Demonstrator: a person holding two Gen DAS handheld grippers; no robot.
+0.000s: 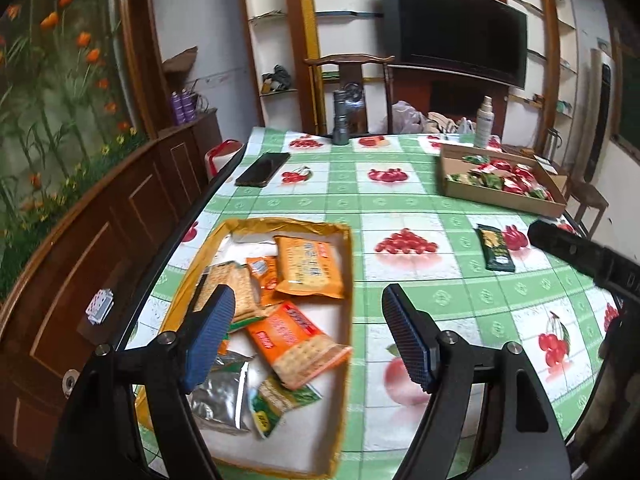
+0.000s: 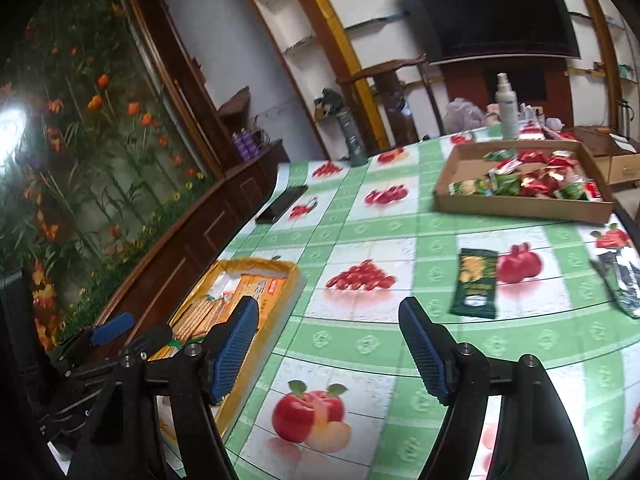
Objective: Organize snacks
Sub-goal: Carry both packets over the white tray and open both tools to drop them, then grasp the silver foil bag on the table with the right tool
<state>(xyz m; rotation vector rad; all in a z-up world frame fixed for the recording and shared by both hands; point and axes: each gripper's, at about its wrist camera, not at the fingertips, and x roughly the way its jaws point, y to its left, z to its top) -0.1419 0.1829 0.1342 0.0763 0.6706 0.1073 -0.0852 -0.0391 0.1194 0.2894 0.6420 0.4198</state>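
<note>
My left gripper (image 1: pixel 310 338) hangs open over a yellow-rimmed tray (image 1: pixel 280 224) at the table's left edge, with nothing between its blue pads. The tray holds orange cracker packets (image 1: pixel 310 266), a green packet (image 1: pixel 280 400) and a silver packet (image 1: pixel 220 396). My right gripper (image 2: pixel 330 354) is open and empty above the tablecloth, just right of the tray (image 2: pixel 288 280). A dark green snack packet (image 2: pixel 476 284) lies flat on the cloth ahead of it, also seen in the left wrist view (image 1: pixel 496 248). A cardboard box (image 2: pixel 520 206) of red and green snacks sits at the far right.
A silver packet (image 2: pixel 624 284) lies at the right edge. A black phone (image 1: pixel 262 170), a grey flashlight (image 1: pixel 342 120) and a spray bottle (image 1: pixel 484 122) stand further back. A wooden chair is behind the table and a dark wooden cabinet runs along its left side.
</note>
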